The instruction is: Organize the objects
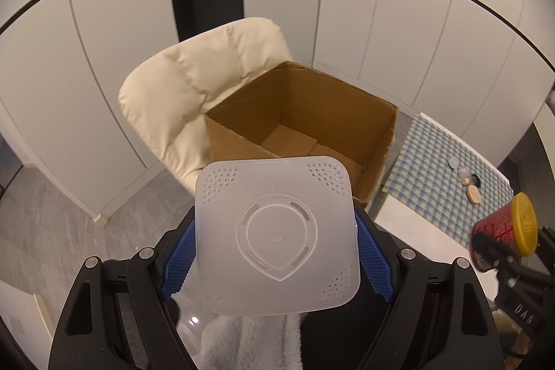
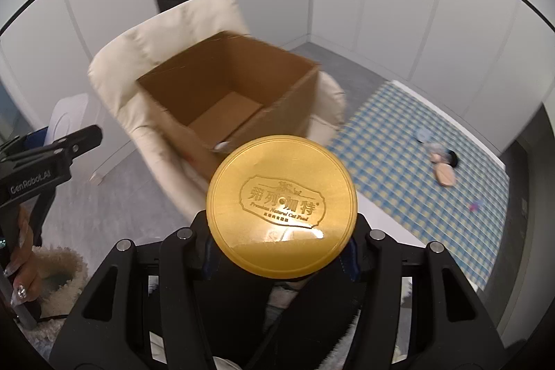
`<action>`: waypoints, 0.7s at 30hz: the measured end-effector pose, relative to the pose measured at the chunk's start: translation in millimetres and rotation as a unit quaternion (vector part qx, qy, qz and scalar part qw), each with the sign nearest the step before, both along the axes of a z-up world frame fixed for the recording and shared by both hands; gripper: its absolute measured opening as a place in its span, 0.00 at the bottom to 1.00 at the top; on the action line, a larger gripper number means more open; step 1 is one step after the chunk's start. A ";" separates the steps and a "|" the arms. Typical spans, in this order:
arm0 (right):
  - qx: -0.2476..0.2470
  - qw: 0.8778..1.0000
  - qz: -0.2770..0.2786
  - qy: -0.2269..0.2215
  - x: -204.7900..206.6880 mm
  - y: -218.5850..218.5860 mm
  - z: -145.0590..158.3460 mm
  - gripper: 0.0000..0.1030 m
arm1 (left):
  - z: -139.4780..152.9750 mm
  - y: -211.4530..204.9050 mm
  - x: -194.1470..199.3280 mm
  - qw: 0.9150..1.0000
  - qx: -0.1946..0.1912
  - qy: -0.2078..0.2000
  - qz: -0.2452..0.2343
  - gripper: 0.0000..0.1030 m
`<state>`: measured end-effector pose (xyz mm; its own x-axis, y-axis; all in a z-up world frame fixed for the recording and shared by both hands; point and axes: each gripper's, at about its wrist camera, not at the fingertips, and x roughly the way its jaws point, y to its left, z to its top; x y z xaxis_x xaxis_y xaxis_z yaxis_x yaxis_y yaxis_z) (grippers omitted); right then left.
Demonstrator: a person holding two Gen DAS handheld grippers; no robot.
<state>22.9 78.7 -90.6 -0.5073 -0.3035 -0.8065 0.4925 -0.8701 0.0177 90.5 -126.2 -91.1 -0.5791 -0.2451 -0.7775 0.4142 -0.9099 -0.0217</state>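
My left gripper [image 1: 275,252] is shut on a translucent white plastic container [image 1: 277,234], its perforated base facing the camera, held in the air short of an open cardboard box [image 1: 312,113]. The box sits on a cream padded chair [image 1: 180,82] and looks empty. My right gripper [image 2: 281,245] is shut on a cat-food jar with a gold lid [image 2: 281,205], also held short of the box [image 2: 222,92]. The jar shows at the right of the left wrist view [image 1: 506,227], red with a gold lid.
A table with a blue-and-yellow checked cloth [image 2: 416,169] stands right of the chair, with a few small items [image 2: 442,165] on it. White wall panels [image 1: 381,23] rise behind. Grey floor [image 1: 52,231] lies to the left. A fluffy white item [image 2: 59,269] lies low left.
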 end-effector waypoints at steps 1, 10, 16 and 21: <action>0.000 1.000 0.008 0.000 1.6 -5.2 -0.1 0.55 | 0.7 -1.9 0.6 1.000 -0.002 0.001 0.003 0.81; 0.012 0.999 0.045 -0.006 10.6 -31.1 -7.8 0.55 | -3.5 -9.2 -6.3 1.000 0.010 -0.004 0.002 0.81; 0.016 0.999 0.046 -0.013 4.5 -32.2 -11.8 0.55 | -8.8 -14.2 -22.5 1.000 0.011 -0.004 0.010 0.81; 0.020 0.999 0.043 0.001 -8.1 -34.2 -5.9 0.55 | -4.9 -15.4 -39.6 1.000 0.003 0.007 0.014 0.81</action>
<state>14.8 44.4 -96.5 -0.4834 -0.3131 -0.8175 0.5648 -0.8251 -0.0180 50.9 -141.6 -96.0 -0.5819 -0.2576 -0.7714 0.4400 -0.8974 -0.0322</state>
